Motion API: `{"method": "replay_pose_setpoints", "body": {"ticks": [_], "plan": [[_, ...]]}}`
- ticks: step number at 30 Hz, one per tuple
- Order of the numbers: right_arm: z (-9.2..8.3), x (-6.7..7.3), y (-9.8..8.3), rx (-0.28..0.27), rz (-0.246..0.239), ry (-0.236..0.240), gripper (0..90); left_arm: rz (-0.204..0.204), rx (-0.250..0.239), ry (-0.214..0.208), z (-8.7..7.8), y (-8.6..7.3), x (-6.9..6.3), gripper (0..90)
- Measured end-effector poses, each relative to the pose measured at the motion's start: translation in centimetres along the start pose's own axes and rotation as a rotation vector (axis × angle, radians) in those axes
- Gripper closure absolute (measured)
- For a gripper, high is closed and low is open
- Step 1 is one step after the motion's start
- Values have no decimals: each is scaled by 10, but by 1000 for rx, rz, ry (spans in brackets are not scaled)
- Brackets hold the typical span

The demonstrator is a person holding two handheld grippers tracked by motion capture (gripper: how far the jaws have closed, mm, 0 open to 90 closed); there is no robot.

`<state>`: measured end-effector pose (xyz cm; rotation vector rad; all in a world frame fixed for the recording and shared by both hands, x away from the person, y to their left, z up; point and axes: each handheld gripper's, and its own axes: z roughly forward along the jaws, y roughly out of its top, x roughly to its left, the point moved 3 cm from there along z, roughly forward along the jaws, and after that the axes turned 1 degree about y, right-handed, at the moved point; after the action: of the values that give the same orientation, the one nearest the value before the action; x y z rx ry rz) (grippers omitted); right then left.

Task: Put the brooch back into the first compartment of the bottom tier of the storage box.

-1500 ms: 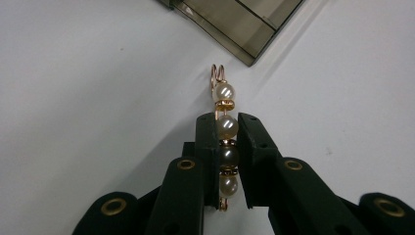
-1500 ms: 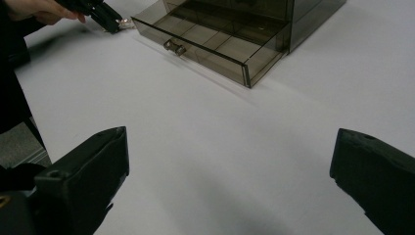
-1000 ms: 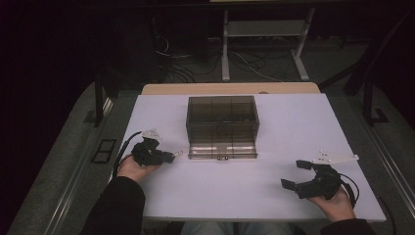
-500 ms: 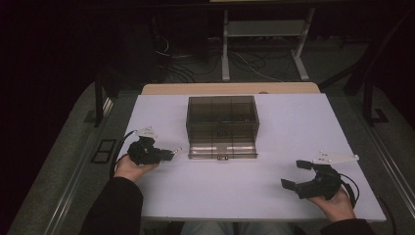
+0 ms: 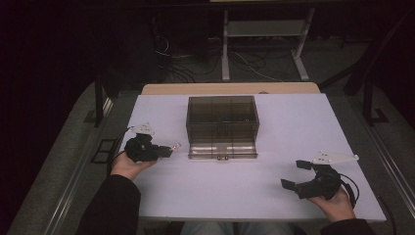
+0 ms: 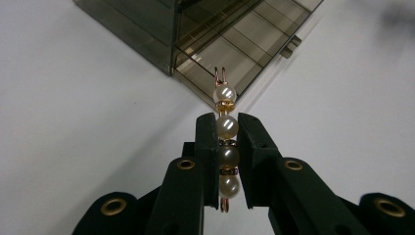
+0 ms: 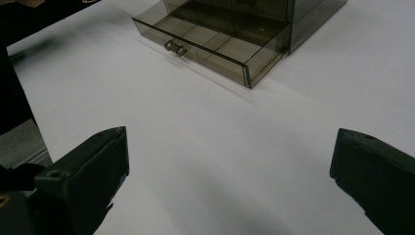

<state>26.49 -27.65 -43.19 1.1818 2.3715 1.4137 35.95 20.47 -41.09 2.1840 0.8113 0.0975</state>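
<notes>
Left gripper view: my left tongs point(image 6: 226, 142) grip a pearl clip point(image 6: 226, 147) just before the smoky box's point(image 5: 222, 122) open drawer point(image 6: 240, 46). My right tongs point(image 5: 299, 175) gape wide over the worktop point(image 5: 293, 122), well apart.

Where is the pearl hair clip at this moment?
In the left gripper view the pearl hair clip is clamped in the left hand-held gripper, just short of the smoky box's open drawer.

No readable text, label, brand, number or sign appears on anything here.
</notes>
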Motion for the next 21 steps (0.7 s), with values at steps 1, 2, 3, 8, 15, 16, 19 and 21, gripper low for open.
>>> {"method": "replay_pose_setpoints", "body": {"ticks": [1,2,3,8,15,16,19,21], "plan": [[0,0,0,-1,-1,1,7,4,3,0,-1,1,0,790],[0,0,0,-1,-1,1,7,6,0,0,-1,2,0,790],[0,0,0,-1,-2,1,6,4,-1,0,-2,3,-1,790],[0,0,0,-1,-2,1,6,20,-5,-2,-5,9,-3,790],[0,0,0,-1,-2,2,6,32,-8,-2,-8,18,-4,790],[0,0,0,0,-1,3,6,32,-9,-3,-8,19,-4,790],[0,0,0,-1,-2,2,6,36,-8,-7,-8,23,-6,790],[0,0,0,-1,-2,3,6,44,-5,-8,-7,25,-6,790]]}}
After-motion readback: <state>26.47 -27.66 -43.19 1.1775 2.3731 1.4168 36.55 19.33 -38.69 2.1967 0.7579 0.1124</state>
